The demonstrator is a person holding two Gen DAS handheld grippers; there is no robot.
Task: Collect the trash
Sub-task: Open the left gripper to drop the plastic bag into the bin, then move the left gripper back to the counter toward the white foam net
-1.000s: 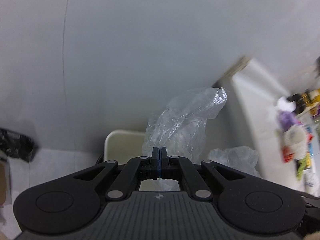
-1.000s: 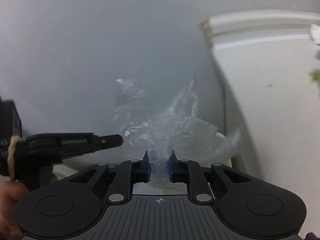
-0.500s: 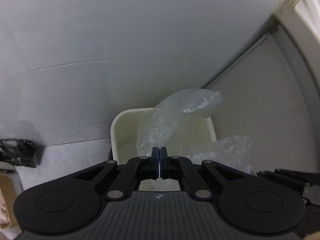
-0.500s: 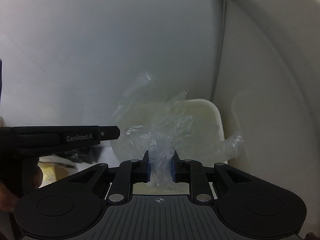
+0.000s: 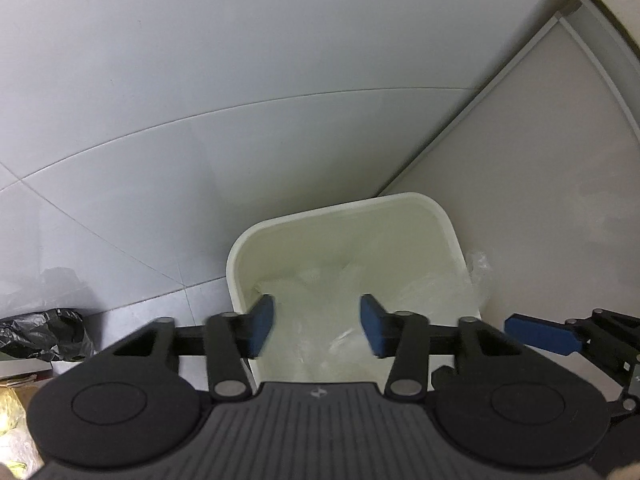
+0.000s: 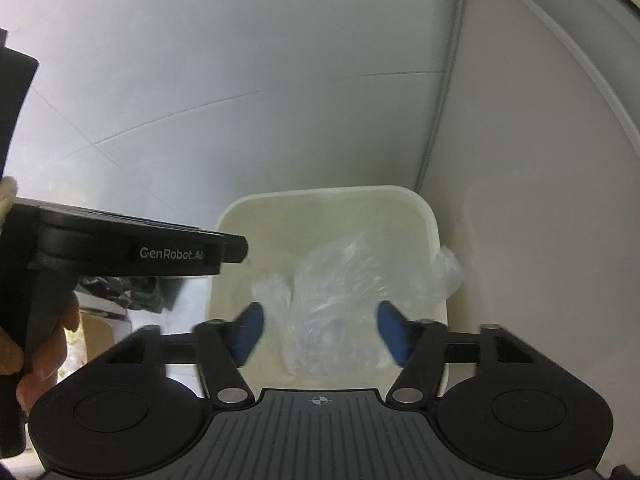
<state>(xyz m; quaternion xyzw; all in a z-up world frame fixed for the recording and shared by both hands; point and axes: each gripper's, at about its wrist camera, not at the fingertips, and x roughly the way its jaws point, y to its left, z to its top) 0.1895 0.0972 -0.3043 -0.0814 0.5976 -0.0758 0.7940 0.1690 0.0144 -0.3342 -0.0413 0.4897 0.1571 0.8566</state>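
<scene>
Both claws are aimed steeply down over a cream, square-mouthed waste bin (image 5: 432,208) that stands on the grey tiled floor (image 5: 120,208) in a corner, against a pale cabinet side (image 5: 540,184).

Left claw (image 5: 316,326): its jaws are opening, the blue pads (image 5: 262,320) blurred and well apart. Crumpled clear plastic film (image 5: 320,320) appears in the gap between them, lying inside the bin; neither pad presses on it.

Right claw (image 6: 320,330): its jaws are likewise opening, the blue pads (image 6: 390,332) spread wide. The clear plastic bag (image 6: 336,300) sits between them without contact on either side, loose within the bin (image 6: 328,194). One corner of the film (image 6: 448,272) drapes over the bin's right rim.

In the right wrist view the left claw enters from the left edge, held by the person's hand (image 6: 44,340). In the left wrist view one blue pad of the right claw (image 5: 540,334) shows at the right edge.

A crumpled black plastic bag (image 5: 44,334) lies on the floor left of the bin.
</scene>
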